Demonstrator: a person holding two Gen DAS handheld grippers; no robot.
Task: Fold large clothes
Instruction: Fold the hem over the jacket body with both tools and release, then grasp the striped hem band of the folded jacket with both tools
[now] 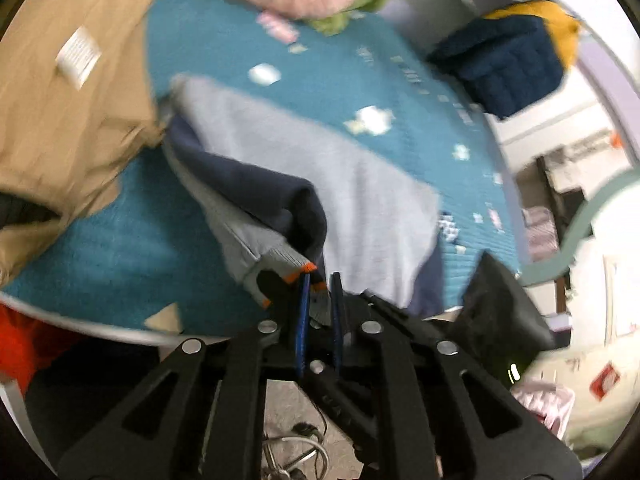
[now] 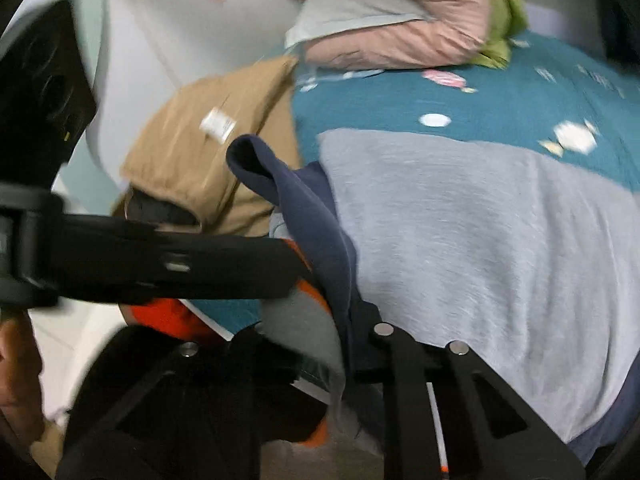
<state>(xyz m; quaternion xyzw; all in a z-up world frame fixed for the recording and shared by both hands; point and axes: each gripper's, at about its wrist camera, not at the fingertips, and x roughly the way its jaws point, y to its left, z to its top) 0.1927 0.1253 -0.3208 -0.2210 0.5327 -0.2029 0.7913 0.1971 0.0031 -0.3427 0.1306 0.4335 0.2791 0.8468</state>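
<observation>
A grey and navy sweatshirt lies on the teal bed cover; in the right wrist view the sweatshirt fills the right side. My left gripper is shut on the sweatshirt's grey ribbed cuff, with the navy sleeve trailing up from it. My right gripper is shut on grey and navy cloth of the same sweatshirt near the bed's edge. The left gripper's black body crosses the right wrist view from the left, close beside the right gripper.
A tan garment with a white label lies left of the sweatshirt. A pink quilt and green cloth sit at the bed's far end. A navy and yellow item lies far right. Red cloth hangs below the bed edge.
</observation>
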